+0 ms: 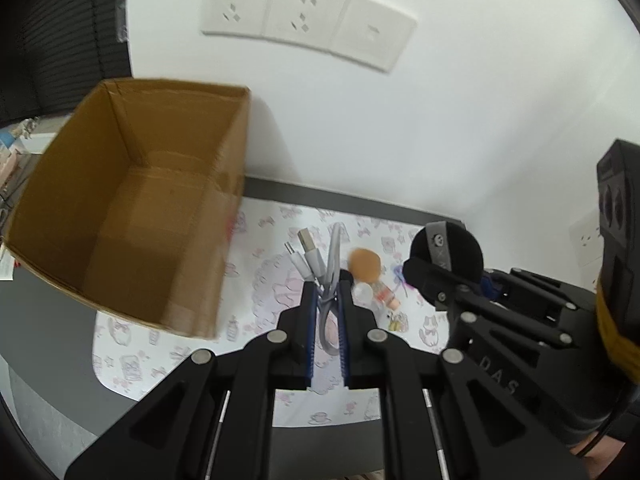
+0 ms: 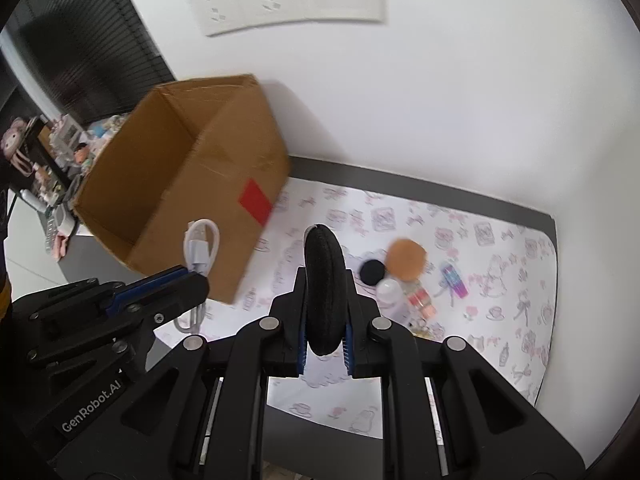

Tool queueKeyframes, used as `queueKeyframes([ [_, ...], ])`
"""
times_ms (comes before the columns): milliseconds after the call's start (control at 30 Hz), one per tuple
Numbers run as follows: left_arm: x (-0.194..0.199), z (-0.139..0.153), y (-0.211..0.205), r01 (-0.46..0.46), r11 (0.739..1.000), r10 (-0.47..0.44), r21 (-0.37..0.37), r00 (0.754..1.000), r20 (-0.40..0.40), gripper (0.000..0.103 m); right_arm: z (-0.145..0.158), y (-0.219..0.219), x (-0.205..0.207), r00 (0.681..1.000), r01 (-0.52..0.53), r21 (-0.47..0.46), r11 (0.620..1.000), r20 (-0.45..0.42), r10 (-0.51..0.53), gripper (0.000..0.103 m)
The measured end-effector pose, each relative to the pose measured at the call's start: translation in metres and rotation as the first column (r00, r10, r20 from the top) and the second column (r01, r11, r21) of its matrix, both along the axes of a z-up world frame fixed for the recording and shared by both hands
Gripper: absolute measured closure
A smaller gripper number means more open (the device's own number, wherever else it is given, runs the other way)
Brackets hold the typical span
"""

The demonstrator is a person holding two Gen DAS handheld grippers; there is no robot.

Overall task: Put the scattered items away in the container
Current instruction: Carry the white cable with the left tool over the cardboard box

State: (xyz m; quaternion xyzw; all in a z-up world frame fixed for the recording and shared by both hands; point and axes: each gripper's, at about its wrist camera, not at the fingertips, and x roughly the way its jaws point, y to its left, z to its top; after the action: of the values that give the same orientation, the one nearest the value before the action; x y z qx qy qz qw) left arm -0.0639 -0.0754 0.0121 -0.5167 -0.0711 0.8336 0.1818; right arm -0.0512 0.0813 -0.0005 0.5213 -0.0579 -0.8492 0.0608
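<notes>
A coiled white cable (image 1: 320,272) is pinched between the blue-lined jaws of the left gripper (image 1: 327,292), which are drawn almost together on it; its two plug ends stick up past the fingertips, and a loop hangs below them. A black, round, padded disc (image 2: 323,292) is clamped edge-on in the right gripper (image 2: 325,312), whose jaws are likewise narrowed onto it, so that the disc stands upright between the pads. Both tools are held above a patterned mat (image 2: 500,248) that is spread on a grey table (image 1: 48,320) against a white wall (image 1: 460,120). An open cardboard box (image 1: 132,208) stands at the left end of the mat, close to the wall; its inside is seen to be bare brown card, and a red label (image 2: 256,202) is stuck on its outer side. Each gripper is seen from the other's camera, side by side, the left one nearer the box. Several small things are left lying on the mat to the right of the box: a round tan pad (image 2: 406,259), a small black round piece (image 2: 372,271) just beside it, a clear little bottle with a white cap (image 2: 390,292), and a purple and pink packet (image 2: 454,278). A row of white wall sockets (image 1: 308,20) is fixed higher up.
</notes>
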Motion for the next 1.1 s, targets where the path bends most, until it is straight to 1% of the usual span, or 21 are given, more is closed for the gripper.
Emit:
queueKeyframes([
  [100, -0.003, 0.007, -0.024, -0.029, 1.000, 0.029, 0.004, 0.999, -0.022, 0.093, 0.011, -0.020, -0.007, 0.999, -0.038, 0.009, 0.999, -0.026, 0.038, 0.089],
  [300, -0.014, 0.007, -0.067, -0.074, 0.997, 0.075, 0.021, 0.996, -0.037, 0.093, 0.023, -0.064, -0.024, 0.993, -0.094, 0.014, 0.995, -0.066, 0.095, 0.089],
  [467, -0.029, 0.009, -0.098, -0.091, 0.996, 0.091, 0.013, 0.995, -0.049, 0.093, 0.028, -0.097, -0.042, 0.990, -0.127, -0.001, 0.992, -0.064, 0.127, 0.089],
  [600, -0.047, 0.005, -0.119, -0.102, 0.995, 0.101, 0.000, 0.994, -0.046, 0.093, 0.031, -0.125, -0.057, 0.984, -0.161, 0.008, 0.987, -0.071, 0.162, 0.089],
  [733, -0.065, -0.003, -0.135, -0.119, 0.993, 0.119, -0.014, 0.993, -0.029, 0.093, 0.023, -0.151, -0.076, 0.979, -0.194, 0.004, 0.981, -0.056, 0.194, 0.089],
  [867, -0.081, -0.017, -0.145, -0.135, 0.991, 0.135, -0.020, 0.991, -0.003, 0.093, 0.011, -0.168, -0.094, 0.976, -0.217, -0.023, 0.976, -0.024, 0.217, 0.089],
  [967, -0.093, -0.029, -0.150, -0.145, 0.989, 0.146, -0.033, 0.989, 0.018, 0.093, 0.002, -0.180, -0.107, 0.972, -0.236, -0.004, 0.972, -0.006, 0.236, 0.089],
  [1100, -0.104, -0.045, -0.156, -0.152, 0.987, 0.154, -0.046, 0.987, 0.050, 0.093, -0.017, -0.188, -0.127, 0.970, -0.240, 0.000, 0.971, 0.041, 0.240, 0.089],
])
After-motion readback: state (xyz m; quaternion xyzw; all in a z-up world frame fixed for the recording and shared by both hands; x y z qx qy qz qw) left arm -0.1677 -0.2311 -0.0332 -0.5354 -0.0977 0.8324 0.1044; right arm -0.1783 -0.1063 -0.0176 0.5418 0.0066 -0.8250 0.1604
